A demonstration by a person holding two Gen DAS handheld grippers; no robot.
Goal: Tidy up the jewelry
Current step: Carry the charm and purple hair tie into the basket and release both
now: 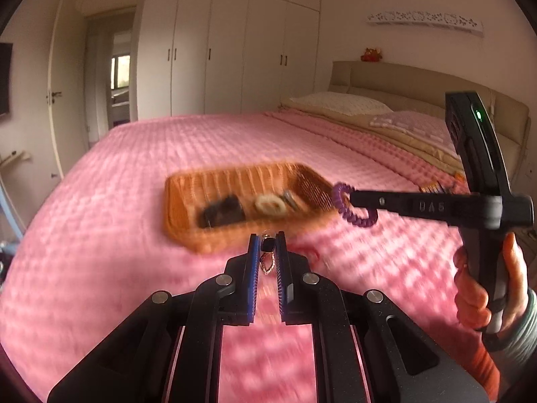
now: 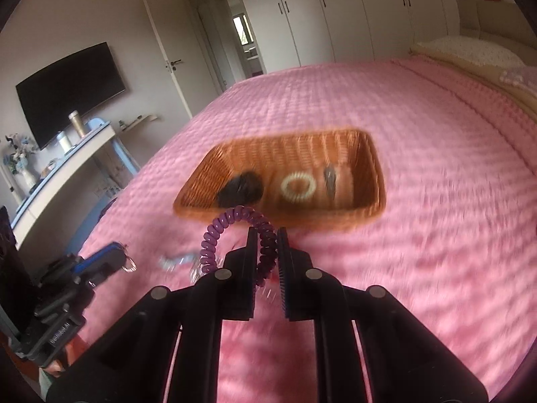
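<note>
Looking along the left gripper (image 1: pixel 267 245), the risk is plain — the small gold earring with a dark stone (image 1: pixel 267 252) is pinched only near the fingertips, its looped part hanging free between the blue pads (image 1: pixel 254 262), so a jolt or a slight easing of the jaws could drop it onto the pink bedspread (image 1: pixel 167 141), where it would be hard to find. The jaws are nearly closed, clamped on that earring. Just ahead of the fingertips lies the wicker basket (image 1: pixel 188 188), blurred, with a dark piece (image 1: pixel 221 213), a cream spiral hair tie (image 1: pixel 270 205) and a grey clip (image 1: pixel 290 199) inside. To the right, the right gripper (image 1: pixel 352 198) reaches toward the basket's near corner with a purple spiral hair tie (image 1: pixel 355 216) caught at its tip; a hand (image 1: pixel 483 288) grips its handle.

From the right gripper (image 2: pixel 267 248), the purple spiral hair tie (image 2: pixel 231 231) is clenched between nearly shut jaws — one side of the loop is trapped, the rest arching out to the left. It is springy, so it could snag the basket rim or twist out of the pinch on the way in. The wicker basket (image 2: pixel 376 168) sits just beyond the fingertips. Low on the left, the left gripper (image 2: pixel 120 258) shows beside a silvery item (image 2: pixel 174 262) lying on the bedspread (image 2: pixel 419 235), too blurred to identify.
</note>
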